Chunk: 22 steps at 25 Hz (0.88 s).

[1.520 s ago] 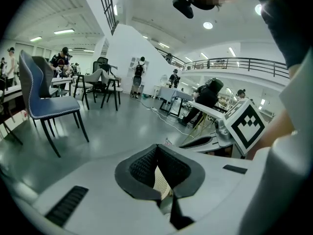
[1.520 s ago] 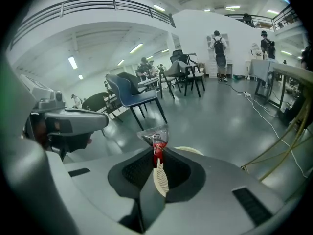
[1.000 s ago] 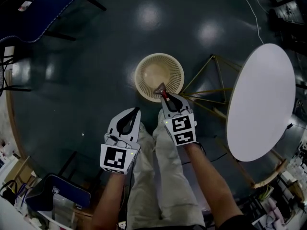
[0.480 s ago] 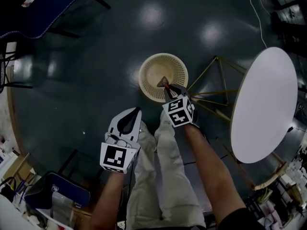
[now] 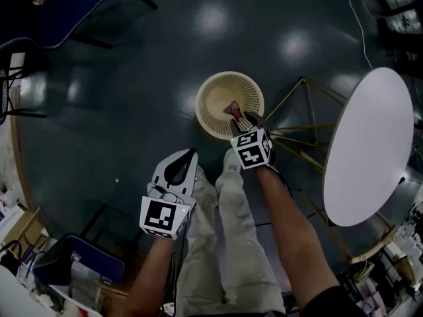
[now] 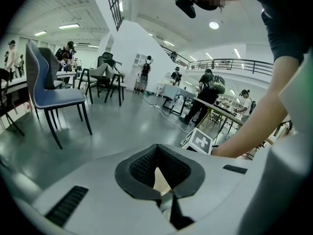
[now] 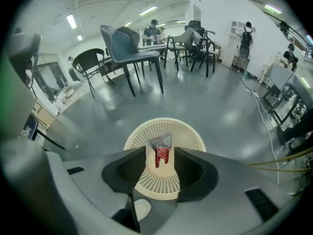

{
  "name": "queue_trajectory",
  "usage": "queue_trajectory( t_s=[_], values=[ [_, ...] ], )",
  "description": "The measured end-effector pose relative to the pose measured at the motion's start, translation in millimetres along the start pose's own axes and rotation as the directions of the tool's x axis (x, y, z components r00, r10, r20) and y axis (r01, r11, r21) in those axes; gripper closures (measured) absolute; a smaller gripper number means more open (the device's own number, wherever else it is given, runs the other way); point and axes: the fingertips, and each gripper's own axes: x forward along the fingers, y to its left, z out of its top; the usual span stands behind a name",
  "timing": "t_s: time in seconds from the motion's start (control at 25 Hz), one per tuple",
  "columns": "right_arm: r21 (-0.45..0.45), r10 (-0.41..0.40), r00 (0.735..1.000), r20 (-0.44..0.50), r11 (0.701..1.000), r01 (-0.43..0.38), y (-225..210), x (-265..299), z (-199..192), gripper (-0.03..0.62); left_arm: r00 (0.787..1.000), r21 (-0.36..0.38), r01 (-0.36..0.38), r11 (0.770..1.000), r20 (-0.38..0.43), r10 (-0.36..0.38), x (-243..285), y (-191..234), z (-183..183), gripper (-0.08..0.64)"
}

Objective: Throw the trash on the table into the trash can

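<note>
A cream lattice trash can stands on the dark floor ahead of my legs. My right gripper points steeply down over its near rim. Its jaws have just been opening and now stand open. A crumpled clear and red wrapper hangs between the fingertips, with a gap on each side and no pad pressing on it. In the right gripper view the wrapper shows in front of the trash can, between the tips of the right gripper. My left gripper is lower left, shut and empty, and the left gripper shows nothing held.
A white oval table on thin gold legs stands right of the trash can. A blue chair is at the far left. A dark blue bag and boxes lie at the lower left. People stand in the background.
My right gripper has sunk over the trash can and its jaws have parted, so the wrapper is no longer pinched. The left gripper has hardly moved.
</note>
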Motion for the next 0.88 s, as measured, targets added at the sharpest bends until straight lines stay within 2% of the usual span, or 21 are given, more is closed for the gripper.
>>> queue_trajectory(
  t_s=[0.08,0.36,0.48,0.88],
  values=[
    [0.016,0.004,1.000,0.007,1.000,-0.004,0.5,-0.3,1.5,0.410,1.000,-0.005,0.005,1.000,-0.002,-0.005,0.0,-1.2,-3.0,0.545],
    [0.017,-0.007,1.000,0.017,1.000,0.006,-2.0,-5.5,4.2,0.410,0.999,-0.004,0.026,1.000,0.028,-0.026,3.2,-10.8,4.0,0.545],
    [0.031,-0.009,0.999,0.039,0.999,0.008,-3.6,-12.8,8.1,0.411,1.000,-0.008,0.021,1.000,0.015,-0.021,5.4,-12.8,4.0,0.545],
    [0.097,-0.011,0.987,0.158,0.995,-0.004,14.6,-66.0,30.2,0.534,0.999,-0.010,0.026,1.000,0.034,-0.026,-0.6,-20.4,17.5,0.545]
  ],
)
